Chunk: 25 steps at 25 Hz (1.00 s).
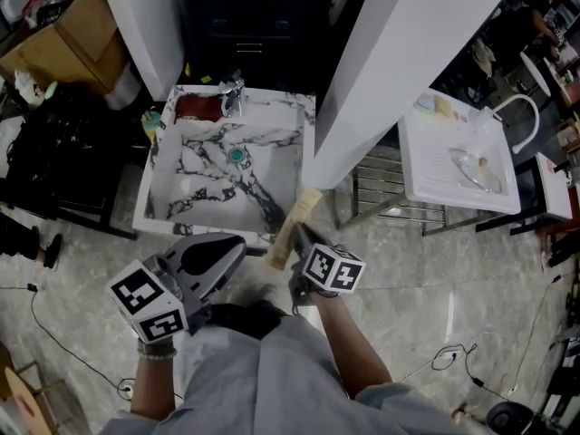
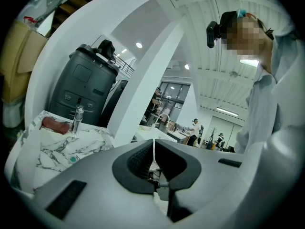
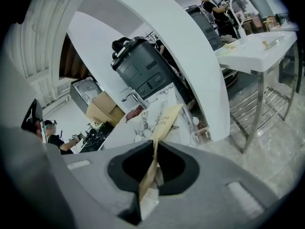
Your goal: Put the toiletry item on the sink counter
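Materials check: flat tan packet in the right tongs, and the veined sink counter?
Flat tan packet: looks like matte kraft paper, thin, slightly bent, printed. White black-veined sink counter: marble or marble-look surface, smooth, faintly glossy; can't tell which.

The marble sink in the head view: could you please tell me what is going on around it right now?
A person stands before the marble sink with a gripper in each hand. The right gripper is shut on a flat tan packet, held near the sink's front right corner and not yet set down. The left gripper is shut and empty. A faucet and a reddish-brown item sit at the sink's back edge.
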Each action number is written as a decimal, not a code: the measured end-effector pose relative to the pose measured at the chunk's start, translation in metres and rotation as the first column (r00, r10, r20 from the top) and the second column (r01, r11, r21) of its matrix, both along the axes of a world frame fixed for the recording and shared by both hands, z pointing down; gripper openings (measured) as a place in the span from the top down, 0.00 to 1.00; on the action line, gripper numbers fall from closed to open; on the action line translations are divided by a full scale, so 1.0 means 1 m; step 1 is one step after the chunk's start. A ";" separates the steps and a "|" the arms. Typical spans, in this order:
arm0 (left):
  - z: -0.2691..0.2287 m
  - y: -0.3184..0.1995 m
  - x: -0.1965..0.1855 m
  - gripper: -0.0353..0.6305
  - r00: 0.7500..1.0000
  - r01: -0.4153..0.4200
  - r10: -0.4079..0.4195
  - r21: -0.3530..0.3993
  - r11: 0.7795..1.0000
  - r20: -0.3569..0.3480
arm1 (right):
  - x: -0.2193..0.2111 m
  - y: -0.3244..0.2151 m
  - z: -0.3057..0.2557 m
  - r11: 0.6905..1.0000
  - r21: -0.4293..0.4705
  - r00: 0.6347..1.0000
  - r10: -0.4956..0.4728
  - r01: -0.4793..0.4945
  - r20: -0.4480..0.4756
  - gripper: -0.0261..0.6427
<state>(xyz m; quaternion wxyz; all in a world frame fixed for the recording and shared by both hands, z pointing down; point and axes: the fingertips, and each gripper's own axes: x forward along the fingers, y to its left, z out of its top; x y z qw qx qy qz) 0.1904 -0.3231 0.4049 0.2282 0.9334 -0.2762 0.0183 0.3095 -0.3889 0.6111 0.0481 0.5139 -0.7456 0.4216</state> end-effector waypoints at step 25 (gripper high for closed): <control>0.000 -0.001 0.002 0.92 1.000 -0.012 0.012 -0.001 1.000 0.004 | 0.015 0.000 -0.011 0.999 0.048 0.997 0.024 -0.020 -0.075 0.80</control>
